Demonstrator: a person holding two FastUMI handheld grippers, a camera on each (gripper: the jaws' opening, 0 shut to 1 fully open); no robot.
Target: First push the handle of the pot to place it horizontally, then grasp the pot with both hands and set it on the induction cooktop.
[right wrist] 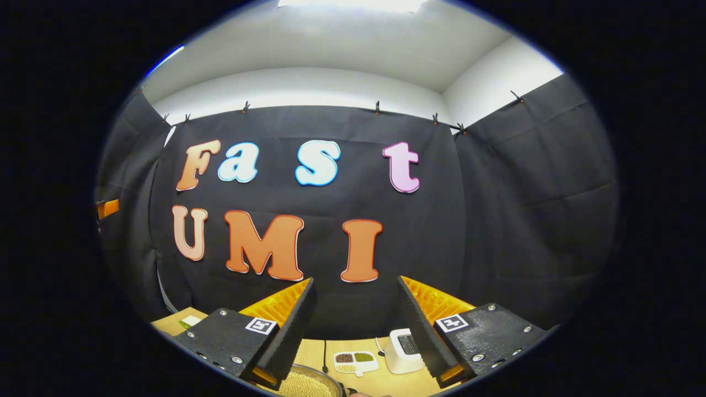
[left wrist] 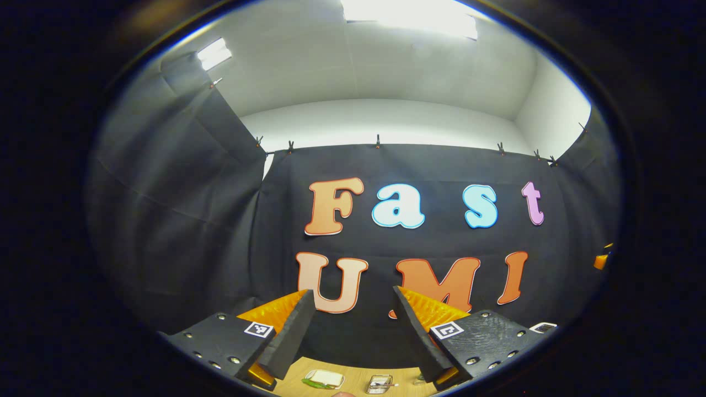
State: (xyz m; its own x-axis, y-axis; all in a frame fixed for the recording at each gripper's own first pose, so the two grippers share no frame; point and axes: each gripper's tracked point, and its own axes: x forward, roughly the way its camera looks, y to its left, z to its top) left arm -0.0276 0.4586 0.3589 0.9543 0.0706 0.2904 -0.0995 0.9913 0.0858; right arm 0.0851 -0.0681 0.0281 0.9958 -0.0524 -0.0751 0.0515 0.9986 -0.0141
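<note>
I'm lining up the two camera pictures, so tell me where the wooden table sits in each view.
Left gripper view: the wooden table is a thin strip at the very bottom, between the left gripper fingers.
Right gripper view: it runs along the bottom, between the right gripper fingers, with a corner at lower left.
Shared landmark: the black cloth wall behind it, hung from clips along its top edge.

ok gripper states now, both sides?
Left gripper: open, holding nothing, raised toward the booth wall.
Right gripper: open, holding nothing, above the pot.
</note>
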